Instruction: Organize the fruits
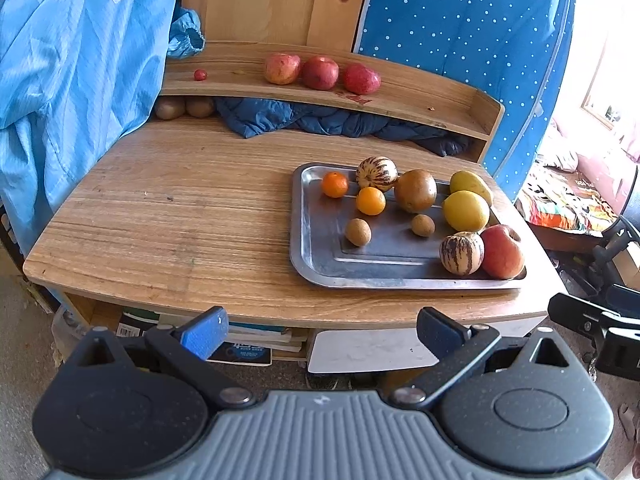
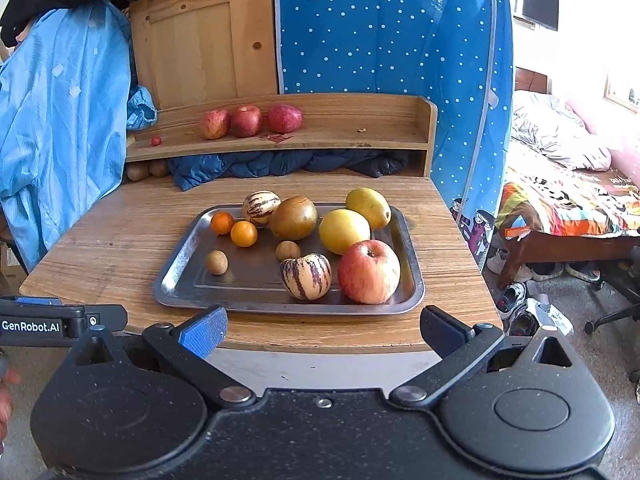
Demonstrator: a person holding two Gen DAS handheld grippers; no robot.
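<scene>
A metal tray (image 2: pixel 176 276) (image 1: pixel 316 256) on the wooden table holds a red apple (image 2: pixel 369 271) (image 1: pixel 502 251), two striped melons (image 2: pixel 306 276) (image 2: pixel 260 207), two oranges (image 2: pixel 244 233) (image 2: pixel 222 222), two kiwis (image 2: pixel 217 262) (image 2: pixel 288 250), a brown round fruit (image 2: pixel 294 218) and two yellow fruits (image 2: pixel 344 230) (image 2: pixel 369 207). Three red apples (image 2: pixel 246 121) (image 1: pixel 320 73) and a small red fruit (image 2: pixel 156 141) sit on the raised shelf. My right gripper (image 2: pixel 320 330) is open, before the table's front edge. My left gripper (image 1: pixel 322 330) is open too, left of the tray's front.
A dark blue quilted cloth (image 2: pixel 276 162) and two brown kiwis (image 1: pixel 182 107) lie under the shelf (image 2: pixel 430 120). A light blue garment (image 2: pixel 60 120) hangs at the left, a dotted blue wardrobe (image 2: pixel 380 40) stands behind. A bed (image 2: pixel 568 196) and shoes (image 2: pixel 516 300) are on the right.
</scene>
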